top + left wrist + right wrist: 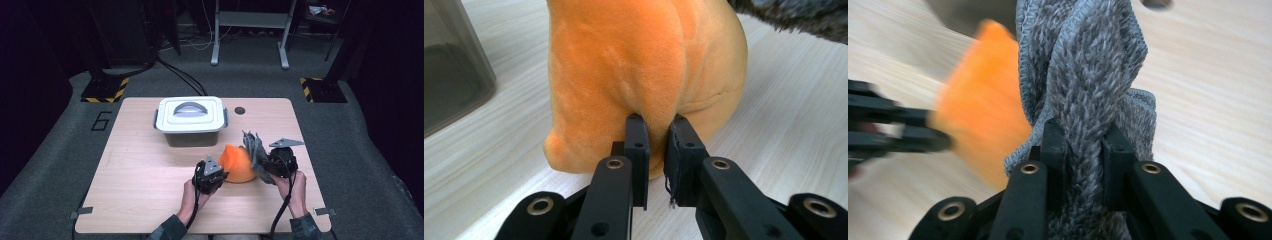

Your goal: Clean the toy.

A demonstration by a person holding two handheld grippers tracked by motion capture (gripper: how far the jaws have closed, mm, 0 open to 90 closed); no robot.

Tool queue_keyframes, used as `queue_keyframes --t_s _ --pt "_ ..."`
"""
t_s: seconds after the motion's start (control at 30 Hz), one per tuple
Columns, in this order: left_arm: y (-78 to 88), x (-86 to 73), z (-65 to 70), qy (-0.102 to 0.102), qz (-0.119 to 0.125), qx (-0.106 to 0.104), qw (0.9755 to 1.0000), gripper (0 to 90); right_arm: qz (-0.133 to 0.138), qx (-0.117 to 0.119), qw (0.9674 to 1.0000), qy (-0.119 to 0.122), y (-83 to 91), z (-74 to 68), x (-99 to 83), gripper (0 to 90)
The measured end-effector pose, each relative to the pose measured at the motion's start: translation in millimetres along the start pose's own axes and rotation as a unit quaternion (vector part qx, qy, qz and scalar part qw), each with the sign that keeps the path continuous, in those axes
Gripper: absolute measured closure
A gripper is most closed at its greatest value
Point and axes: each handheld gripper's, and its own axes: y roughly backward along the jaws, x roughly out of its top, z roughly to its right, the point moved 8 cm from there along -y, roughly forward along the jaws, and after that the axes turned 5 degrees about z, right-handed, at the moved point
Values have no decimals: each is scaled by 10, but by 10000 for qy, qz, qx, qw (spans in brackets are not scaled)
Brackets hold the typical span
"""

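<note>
- On the wooden table [140, 170], just in front of the lidded white box [190, 120], sits an orange plush cloth [236, 164].
- Left gripper [656, 131] pinches a fold of it, jaws nearly closed.
- Right gripper [1083, 136] clamps a grey knitted cloth [1088, 75], touching the orange one.

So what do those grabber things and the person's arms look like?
Both the left gripper and the right gripper are black, each topped by a grey three-cornered plate and trailing a black cable. Their jaws are flat black bars with brass-ringed holes. The sleeves look dark green.
</note>
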Motion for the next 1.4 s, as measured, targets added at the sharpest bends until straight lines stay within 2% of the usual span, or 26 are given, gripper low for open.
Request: queue_keyframes --t_s 0.07,0.2,0.3,0.33,0.4,0.43,0.5,0.6,0.63,0.77,0.83,1.03,1.1,1.27,1.4 --pt "1 1 2 3 -17 -9 10000 809 49 112 9998 137 13 -110 68 763" --pt "1 3 1 -11 -25 -4 10000 809 87 340 9991 248 -24 -284 141 762" --pt "3 4 5 -46 -59 -44 10000 809 37 437 9985 339 -101 -353 138 761" --pt "-3 4 1 -48 -35 -4 10000 809 -58 470 9982 377 -158 -383 111 761" --pt "-8 -1 -11 -25 -38 -3 10000 809 -118 445 9984 336 -215 -399 85 761" --pt "-7 -3 -14 -23 -36 -11 10000 809 -144 411 9982 410 -229 -379 75 761" --pt "-8 -3 -15 -19 -25 -11 10000 809 -123 418 9983 398 -235 -357 75 762" --pt "-12 -5 -16 16 -20 -18 10000 809 -142 285 9987 388 -227 -308 56 762" --pt "-13 -6 -19 18 -20 -18 10000 809 -147 266 9991 303 -224 -306 52 762" --pt "-15 -11 -21 61 -12 -37 10000 809 -152 147 9995 221 -210 -210 11 762" --pt "-14 -12 -25 40 -14 -34 10000 809 -169 88 9995 260 -206 -143 -19 761" --pt "-14 -22 -22 71 -12 -41 10000 809 -230 -71 9997 55 -205 -28 -107 761" --pt "-15 -25 -24 77 -9 -44 10000 808 -301 -189 9994 -6 -206 31 -154 760" --pt "-17 -30 -25 76 -8 -49 10000 808 -372 -281 9989 -25 -245 147 -254 760" --pt "-18 -33 -27 75 -16 -52 10000 808 -539 -340 9979 -149 -291 221 -351 760"
